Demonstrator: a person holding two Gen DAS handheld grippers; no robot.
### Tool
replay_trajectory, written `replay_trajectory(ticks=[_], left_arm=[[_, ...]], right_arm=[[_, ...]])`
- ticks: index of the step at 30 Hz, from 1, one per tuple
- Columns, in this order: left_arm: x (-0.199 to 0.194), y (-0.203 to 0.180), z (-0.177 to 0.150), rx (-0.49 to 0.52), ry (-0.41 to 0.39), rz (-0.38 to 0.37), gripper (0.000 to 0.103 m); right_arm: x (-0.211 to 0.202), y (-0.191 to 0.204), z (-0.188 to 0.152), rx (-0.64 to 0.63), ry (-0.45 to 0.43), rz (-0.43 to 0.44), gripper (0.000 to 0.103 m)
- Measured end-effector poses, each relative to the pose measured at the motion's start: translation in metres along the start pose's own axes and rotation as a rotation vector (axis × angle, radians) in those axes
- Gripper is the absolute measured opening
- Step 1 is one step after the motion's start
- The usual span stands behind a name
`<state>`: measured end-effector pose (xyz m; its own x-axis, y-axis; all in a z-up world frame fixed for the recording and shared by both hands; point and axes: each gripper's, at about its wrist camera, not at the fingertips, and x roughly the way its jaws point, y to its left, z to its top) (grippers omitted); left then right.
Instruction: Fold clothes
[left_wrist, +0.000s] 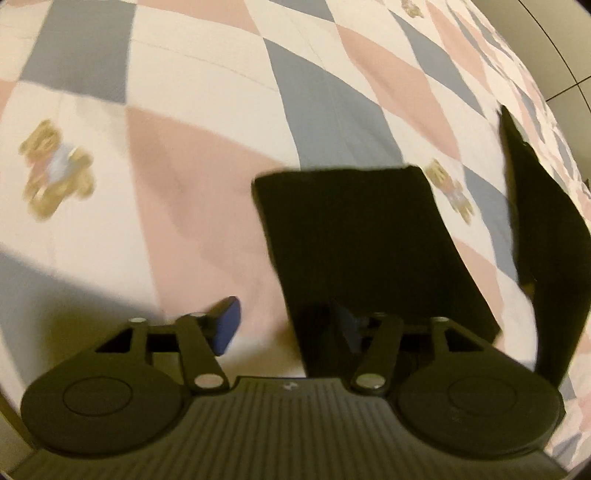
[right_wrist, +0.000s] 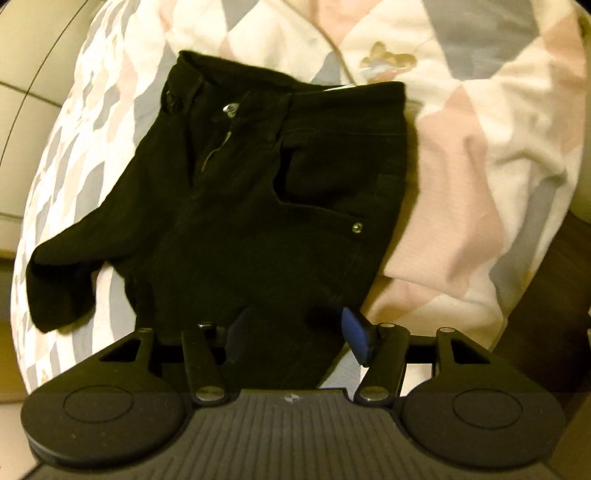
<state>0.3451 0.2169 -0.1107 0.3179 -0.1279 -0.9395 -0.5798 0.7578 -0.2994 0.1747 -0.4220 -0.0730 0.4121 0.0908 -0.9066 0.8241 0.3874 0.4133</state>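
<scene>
Lying on quilt (right_wrist: 480, 155), black pants (right_wrist: 258, 192) between open right fingers (right_wrist: 356, 334).

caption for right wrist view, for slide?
Right claw open over black jeans lying waistband-away on a patchwork quilt.

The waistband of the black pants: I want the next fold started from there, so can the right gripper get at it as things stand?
Probably yes. The right gripper has its jaws open over the pants, and the waistband lies flat ahead on the quilt with nothing on top of it.
</scene>
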Motion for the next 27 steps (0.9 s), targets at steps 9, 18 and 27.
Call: replay_trajectory(ticks=[9, 18, 27], left_arm=[[0.000, -0.003, 0.021, -0.060, -0.068, -0.065, 0.000], [-0.120, 0.097, -0.037, -0.089, -0.272, -0.010, 0.003], [-0.056, 0.110, -0.071, -0.315, -0.229, 0.086, 0.044]], right_arm=[[-0.008, -0.020, -0.004, 0.052, -0.051, -0.061, 0.060], [-0.016, -0.052, 0.027, 0.044, -0.078, -0.054, 0.060], [-0.004, -0.072, 0.054, 0.047, -0.079, 0.048, 0.061]])
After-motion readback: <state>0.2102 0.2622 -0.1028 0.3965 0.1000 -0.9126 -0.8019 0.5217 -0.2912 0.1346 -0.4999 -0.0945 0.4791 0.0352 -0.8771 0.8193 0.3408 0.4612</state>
